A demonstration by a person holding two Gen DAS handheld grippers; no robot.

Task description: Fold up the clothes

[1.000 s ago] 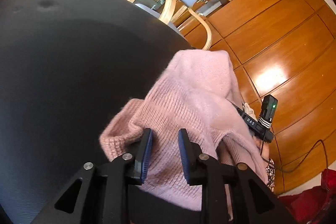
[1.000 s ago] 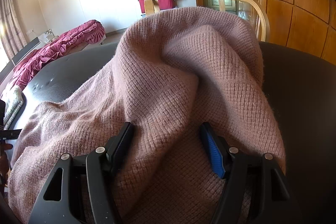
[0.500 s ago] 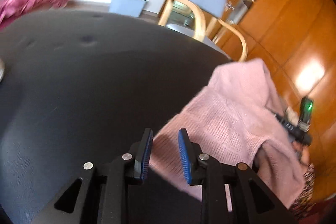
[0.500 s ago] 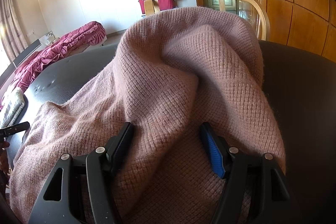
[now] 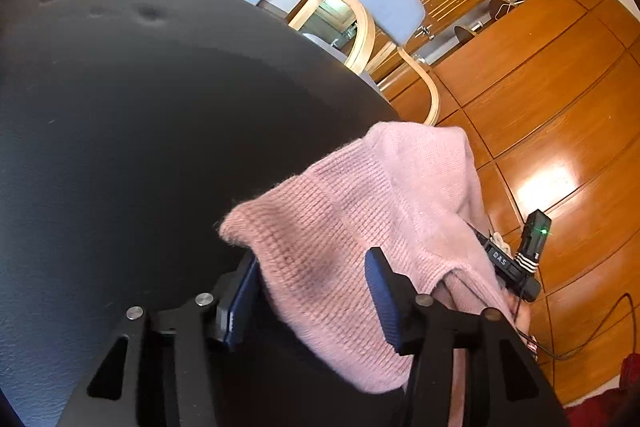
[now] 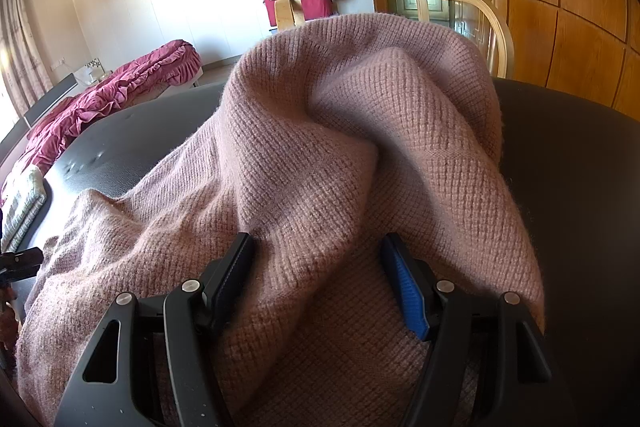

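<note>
A: Where is the pink sweater [image 5: 384, 211]?

B: It lies on the dark table [image 5: 140, 115], at about four o'clock from its centre, partly over the edge. The left gripper [image 5: 312, 291] is opening, with a fold between its jaws. I cannot tell if the pads touch.

A: And the right gripper [image 6: 320, 275]?

B: Wide apart around a thick bunch of knit. To fold well, take one clean edge, not a bunch. The hem and sleeves are hidden.

Dark round table [image 5: 140, 131], pink knit sweater [image 6: 304, 155] bunched on it, possibly overhanging its edge
</note>
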